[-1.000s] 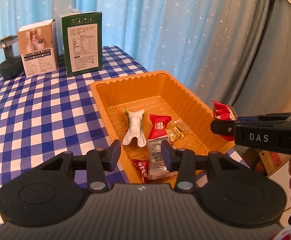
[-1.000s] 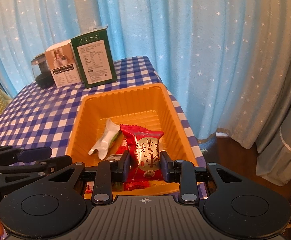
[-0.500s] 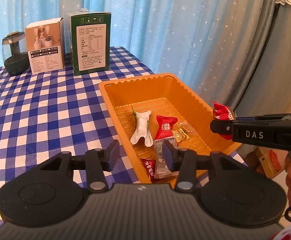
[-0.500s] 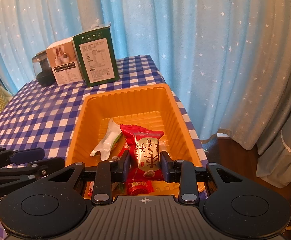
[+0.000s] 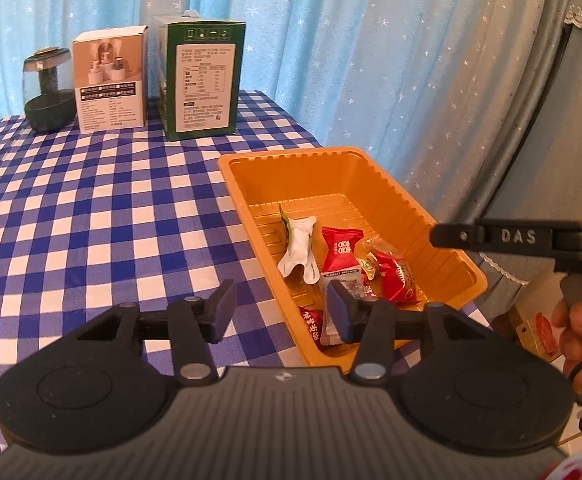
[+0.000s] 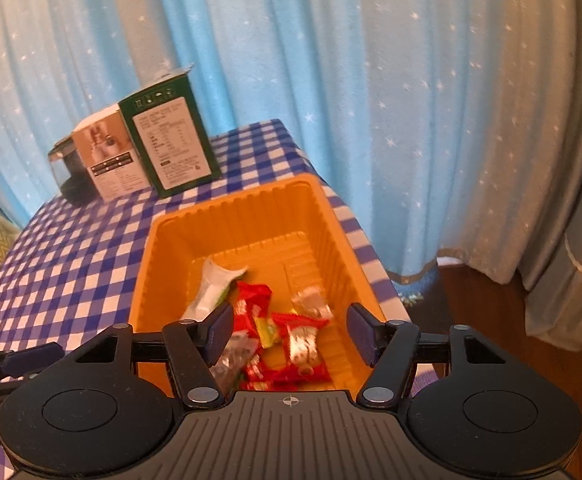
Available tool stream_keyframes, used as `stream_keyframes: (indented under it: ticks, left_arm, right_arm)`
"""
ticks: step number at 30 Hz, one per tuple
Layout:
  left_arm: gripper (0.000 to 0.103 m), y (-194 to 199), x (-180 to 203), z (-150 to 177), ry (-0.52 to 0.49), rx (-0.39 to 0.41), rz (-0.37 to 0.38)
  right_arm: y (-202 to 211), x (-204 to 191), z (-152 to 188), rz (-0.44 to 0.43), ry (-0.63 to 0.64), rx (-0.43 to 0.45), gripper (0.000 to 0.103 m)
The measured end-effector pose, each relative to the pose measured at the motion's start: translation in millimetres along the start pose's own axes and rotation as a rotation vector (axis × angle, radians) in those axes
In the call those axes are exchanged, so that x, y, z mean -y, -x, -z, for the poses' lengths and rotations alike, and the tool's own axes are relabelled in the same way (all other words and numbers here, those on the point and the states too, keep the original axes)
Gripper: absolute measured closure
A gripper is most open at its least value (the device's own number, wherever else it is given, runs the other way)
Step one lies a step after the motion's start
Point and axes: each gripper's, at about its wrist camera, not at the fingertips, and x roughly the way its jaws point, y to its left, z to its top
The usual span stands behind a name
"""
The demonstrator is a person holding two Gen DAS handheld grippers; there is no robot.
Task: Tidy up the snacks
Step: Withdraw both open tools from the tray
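The right gripper (image 6: 289,334) hangs above the near end of the orange tray (image 5: 427,216) with its jaws wide apart and empty, the red snack packet (image 5: 395,280) lies inside the tray among other snacks, and the left gripper (image 5: 281,312), also spread and empty, hovers at the tray's near left corner.

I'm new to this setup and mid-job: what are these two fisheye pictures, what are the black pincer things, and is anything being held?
Each picture comes from a camera on a hand-held gripper a person carries. The left hand-held gripper and right hand-held gripper both stand open, holding nothing. The right one also shows from the side in the left view. On the blue-and-white checked tablecloth sits an orange plastic tray containing wrapped snacks, including a red foil snack packet. Behind stand a green carton, a white carton and a dark jar.
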Motion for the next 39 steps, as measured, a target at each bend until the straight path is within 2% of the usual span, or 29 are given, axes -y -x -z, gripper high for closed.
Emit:
stream_keyframes:
  ticks: [8, 10, 19, 26, 39]
  left_arm:
    - [0.041, 24.2, 1.5, 8.5, 0.007, -0.001, -0.015]
    - [0.032, 33.9, 2.3, 10.9, 0.008, 0.006, -0.024]
    - [0.009, 82.7, 10.3, 20.4, -0.003, 0.067, -0.079]
    - [0.0, 120.5, 16.0, 31.3, -0.013, 0.088, -0.12]
    - [0.0, 179.7, 15.7, 53.9, 0.05, 0.096, -0.132]
  right_arm:
    - [30.1, -1.9, 17.2, -0.009, -0.031, -0.015, 0.033]
    - [40.0, -6.2, 22.7, -0.015, -0.03, -0.012, 0.031]
    - [86.8, -22.8, 44.5, -0.033, -0.039, -0.005, 0.027]
    - [122.6, -36.4, 61.2, -0.028, -0.022, 0.004, 0.026]
    - [181.9, -61.1, 84.4, -0.001, 0.052, 0.033, 0.025]
